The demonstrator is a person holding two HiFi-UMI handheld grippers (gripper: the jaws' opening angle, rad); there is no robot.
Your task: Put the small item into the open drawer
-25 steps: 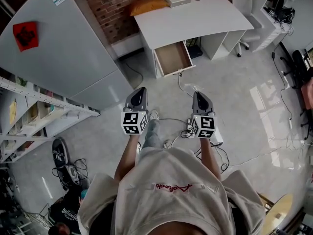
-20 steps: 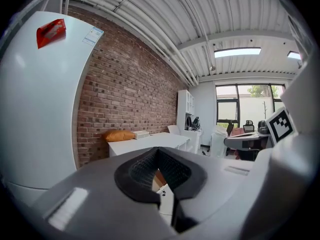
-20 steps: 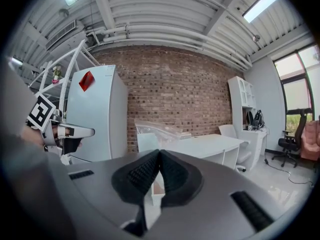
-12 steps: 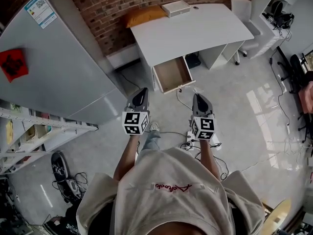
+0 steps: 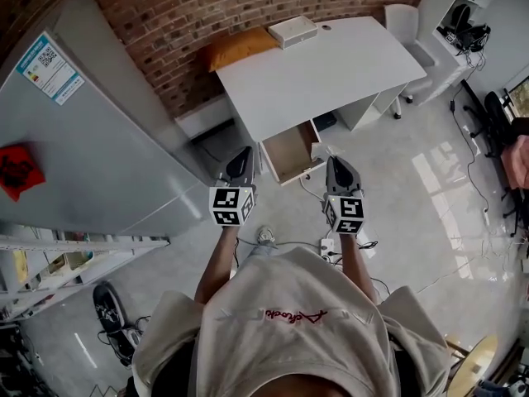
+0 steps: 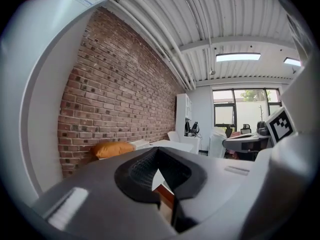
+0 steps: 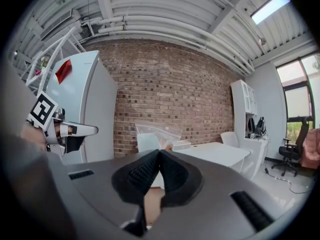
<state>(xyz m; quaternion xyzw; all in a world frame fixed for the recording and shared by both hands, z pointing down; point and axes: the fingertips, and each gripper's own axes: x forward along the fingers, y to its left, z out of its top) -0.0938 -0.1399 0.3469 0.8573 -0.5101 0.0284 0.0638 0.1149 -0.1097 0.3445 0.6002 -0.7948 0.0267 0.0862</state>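
Observation:
The open drawer (image 5: 289,151) has a brown, empty-looking floor and juts from the front of the white desk (image 5: 322,64). My right gripper (image 5: 330,158) is at the drawer's right front corner, shut on a small clear plastic bag (image 5: 318,150). In the right gripper view the bag (image 7: 152,136), with a pale card inside, sticks up above my right gripper (image 7: 160,153). My left gripper (image 5: 244,150) hovers just left of the drawer. In the left gripper view my left gripper (image 6: 157,154) has its tips together and nothing between them.
A large grey fridge (image 5: 83,139) stands close on the left, and a brick wall runs behind the desk. An orange cushion (image 5: 240,48) and a white box (image 5: 292,30) lie at the desk's back. Cables and a power strip (image 5: 331,242) trail on the floor by the person's feet. A white chair (image 5: 405,19) stands at the right.
The person has walked toward the desk, so the drawer has come from well ahead to right between the gripper tips. Both grippers keep the same pose, the right still holding the bag.

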